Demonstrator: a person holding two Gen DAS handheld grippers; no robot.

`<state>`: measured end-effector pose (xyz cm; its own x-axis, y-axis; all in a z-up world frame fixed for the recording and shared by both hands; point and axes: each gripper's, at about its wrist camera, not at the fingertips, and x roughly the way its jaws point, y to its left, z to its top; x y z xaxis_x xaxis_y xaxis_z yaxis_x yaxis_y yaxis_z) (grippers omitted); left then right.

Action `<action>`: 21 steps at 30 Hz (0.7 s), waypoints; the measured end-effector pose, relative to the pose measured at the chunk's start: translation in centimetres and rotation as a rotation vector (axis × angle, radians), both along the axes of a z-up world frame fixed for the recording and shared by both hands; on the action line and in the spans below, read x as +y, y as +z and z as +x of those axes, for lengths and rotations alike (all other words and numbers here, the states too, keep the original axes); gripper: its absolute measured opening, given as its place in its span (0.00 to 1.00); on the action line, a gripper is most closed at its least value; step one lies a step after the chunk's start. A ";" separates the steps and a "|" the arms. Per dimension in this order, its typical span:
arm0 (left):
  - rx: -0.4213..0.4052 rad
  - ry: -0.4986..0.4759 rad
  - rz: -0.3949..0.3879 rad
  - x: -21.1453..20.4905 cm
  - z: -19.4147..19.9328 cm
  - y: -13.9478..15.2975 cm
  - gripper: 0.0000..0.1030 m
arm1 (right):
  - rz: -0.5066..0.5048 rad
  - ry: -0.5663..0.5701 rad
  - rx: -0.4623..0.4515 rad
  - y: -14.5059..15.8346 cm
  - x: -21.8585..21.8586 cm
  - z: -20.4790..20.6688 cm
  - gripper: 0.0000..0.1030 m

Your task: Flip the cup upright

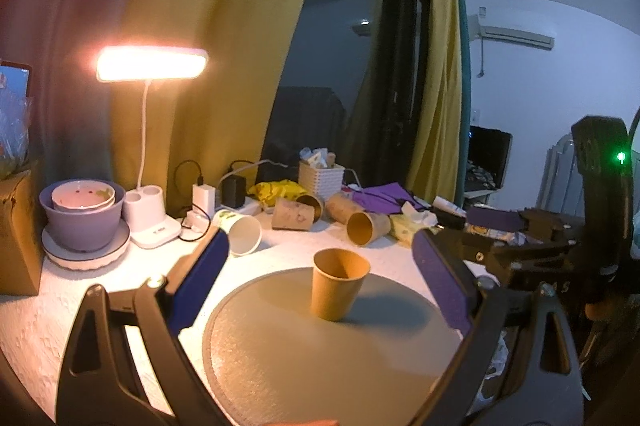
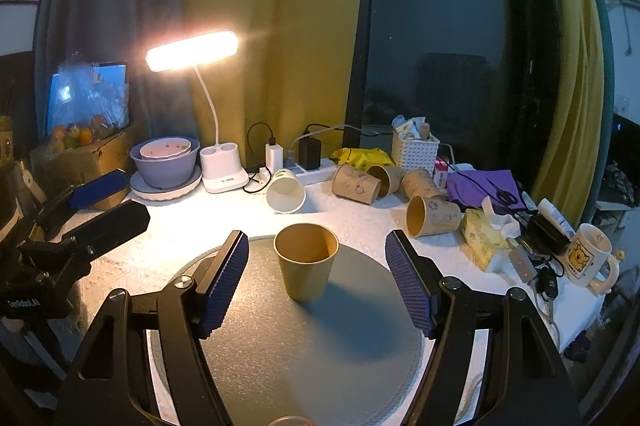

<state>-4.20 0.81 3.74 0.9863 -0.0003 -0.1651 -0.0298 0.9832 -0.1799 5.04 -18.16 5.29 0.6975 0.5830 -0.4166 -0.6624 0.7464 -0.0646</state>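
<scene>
A plain brown paper cup [image 1: 338, 284] stands upright, mouth up, on a round grey mat [image 1: 304, 358]. It shows the same way in the right wrist view [image 2: 306, 266] on the mat [image 2: 280, 358]. My left gripper [image 1: 320, 270] is open and empty, its blue pads wide apart on either side of the cup, a little short of it. My right gripper [image 2: 316, 274] is open and empty too, the cup standing between and just beyond its fingertips. The right gripper also shows at the right of the left wrist view [image 1: 532, 226], and the left gripper at the left of the right wrist view [image 2: 104, 202].
Several paper cups lie on their sides behind the mat: a white one [image 2: 286, 192] and printed brown ones [image 2: 432, 216]. A lit desk lamp [image 2: 222, 174], stacked bowls [image 2: 166, 162], power strip, white basket [image 2: 414, 150], tissue pack [image 2: 482, 236] and mug [image 2: 588, 260] crowd the table's back and right.
</scene>
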 end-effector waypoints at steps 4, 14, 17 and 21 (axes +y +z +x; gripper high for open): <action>0.004 0.000 0.000 0.0 0.0 0.0 0.91 | 0.000 0.002 0.001 -0.1 0.1 0.0 0.72; 0.006 0.001 0.001 -0.1 -0.1 0.0 0.91 | -0.001 0.002 0.001 0.0 0.2 0.0 0.72; 0.006 0.001 0.000 -0.1 -0.1 0.0 0.91 | -0.001 0.002 0.001 0.0 0.2 0.0 0.72; 0.007 0.001 0.001 -0.2 -0.1 0.0 0.91 | -0.001 0.002 0.002 -0.1 0.2 0.0 0.72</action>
<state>-4.30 0.65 3.79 0.9852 0.0013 -0.1715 -0.0324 0.9834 -0.1784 5.03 -17.96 5.24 0.6957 0.5839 -0.4185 -0.6640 0.7449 -0.0645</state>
